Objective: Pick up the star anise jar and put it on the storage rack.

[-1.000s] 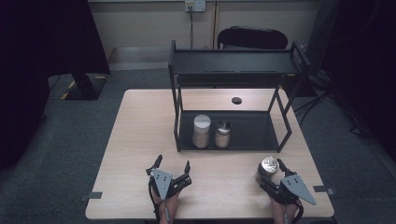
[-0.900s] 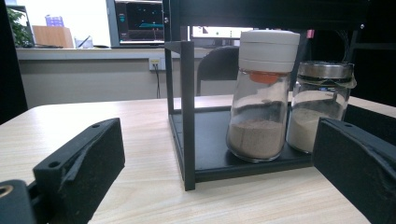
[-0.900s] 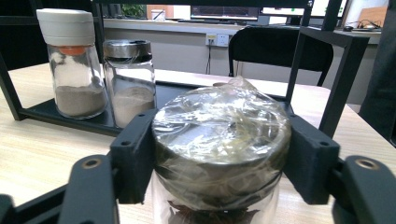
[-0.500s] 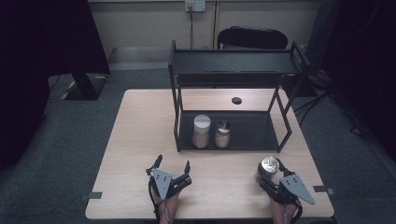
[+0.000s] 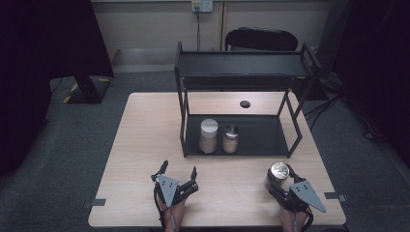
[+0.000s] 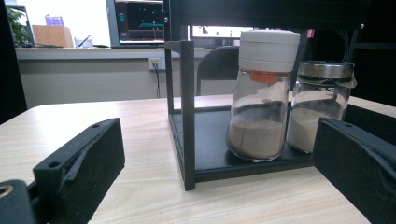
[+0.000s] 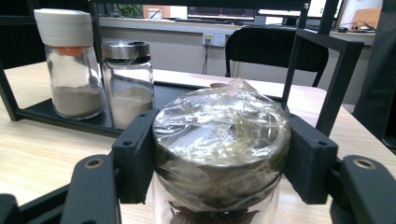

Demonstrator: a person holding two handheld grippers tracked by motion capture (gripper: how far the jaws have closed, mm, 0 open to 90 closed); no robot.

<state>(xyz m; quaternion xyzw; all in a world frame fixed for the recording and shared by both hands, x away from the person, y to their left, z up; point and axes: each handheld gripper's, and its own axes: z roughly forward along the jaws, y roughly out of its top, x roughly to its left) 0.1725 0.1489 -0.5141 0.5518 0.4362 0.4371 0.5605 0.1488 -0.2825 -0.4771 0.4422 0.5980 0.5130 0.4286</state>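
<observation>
Right gripper clamped on a glass jar with a plastic-wrapped metal lid, jaws pressed against both sides of the lid, jar standing on the table near the front edge. Jaws just drawn in around it. Left gripper resting low on the table, jaws spread wide with nothing between them.

Straight ahead of the right gripper, a black two-tier rack. On its lower shelf, ahead and to the left of the held jar, two more jars side by side and nearly touching: a white-capped jar of brownish powder and a metal-lidded jar of pale powder. Free shelf space to the right of those two.

Judged progress: two jars shelved, third gripped but not yet lifted; lift, carry forward and placement on the shelf remaining.

Contents of the held jar mostly cut off at the bottom of the right gripper view, something dark inside, kind unclear. Small dark round object on the table beyond the rack, too small to identify.
</observation>
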